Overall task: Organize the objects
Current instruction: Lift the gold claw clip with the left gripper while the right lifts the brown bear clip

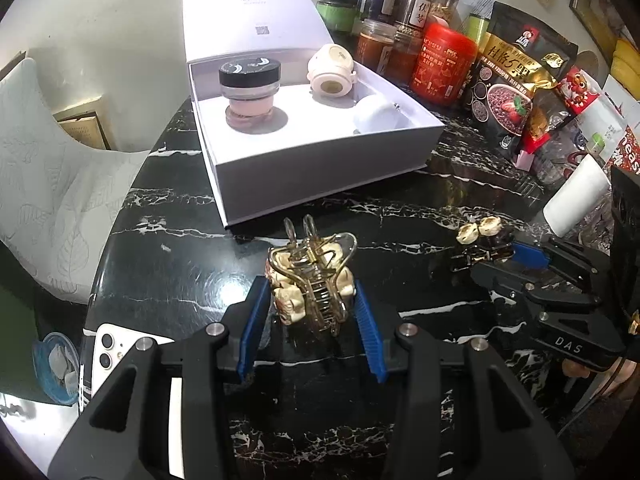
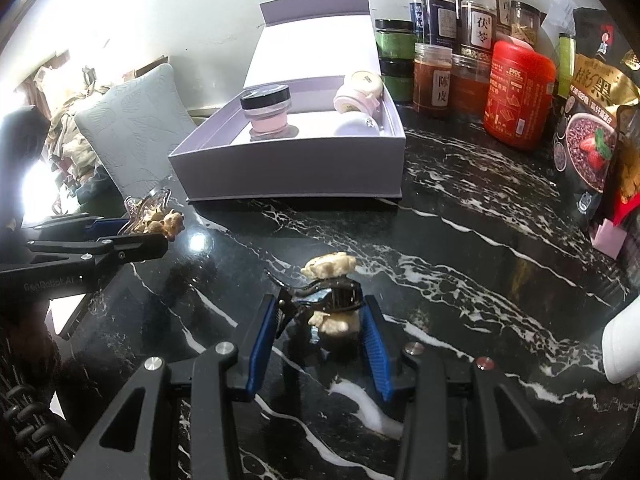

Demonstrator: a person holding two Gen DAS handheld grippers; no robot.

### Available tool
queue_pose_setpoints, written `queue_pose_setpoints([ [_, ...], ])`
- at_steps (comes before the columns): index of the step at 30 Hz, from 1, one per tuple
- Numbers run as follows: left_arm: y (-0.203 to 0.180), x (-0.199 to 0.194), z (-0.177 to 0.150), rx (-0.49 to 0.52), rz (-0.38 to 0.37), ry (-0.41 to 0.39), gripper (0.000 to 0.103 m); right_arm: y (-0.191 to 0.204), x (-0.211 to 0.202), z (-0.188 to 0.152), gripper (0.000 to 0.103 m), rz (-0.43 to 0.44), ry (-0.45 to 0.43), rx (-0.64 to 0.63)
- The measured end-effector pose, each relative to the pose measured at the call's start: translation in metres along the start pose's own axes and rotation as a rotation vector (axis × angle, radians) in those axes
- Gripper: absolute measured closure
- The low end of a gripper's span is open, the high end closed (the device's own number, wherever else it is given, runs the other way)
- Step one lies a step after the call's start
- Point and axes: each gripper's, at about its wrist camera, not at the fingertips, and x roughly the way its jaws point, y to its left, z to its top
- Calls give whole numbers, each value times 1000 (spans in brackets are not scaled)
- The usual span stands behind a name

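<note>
My left gripper [image 1: 312, 292] is shut on a gold hair claw [image 1: 310, 280] with cream flowers, just above the black marble table [image 1: 180, 248]. It also shows in the right wrist view [image 2: 154, 216]. My right gripper [image 2: 320, 308] is shut on a black hair claw [image 2: 328, 298] with cream flowers; it shows in the left wrist view [image 1: 482, 240] at the right. An open white gift box [image 1: 316, 152] lies behind, holding a black-lidded jar [image 1: 249, 92], a cream jar on its side [image 1: 331, 70] and a white jar [image 1: 374, 114]. The box also shows in the right wrist view [image 2: 288, 168].
Spice jars [image 1: 412, 4], a red tin [image 1: 444, 64] and snack bags [image 1: 516, 84] crowd the table's back right. A white phone [image 1: 108, 356] lies at the front left edge. A white roll [image 1: 576, 196] stands at the right. A padded chair [image 1: 44, 184] stands at the left.
</note>
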Motion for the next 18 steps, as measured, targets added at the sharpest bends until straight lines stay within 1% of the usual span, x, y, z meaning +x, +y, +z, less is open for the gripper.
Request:
queue_pose_setpoints([
  [9,-4,-6,5,5,-11,-15,62,1,-9,6,60,9,-26,-8],
  [18,-8,-12,17,20,-3,-36,62,5,-23,18,60,21,-60,-37],
])
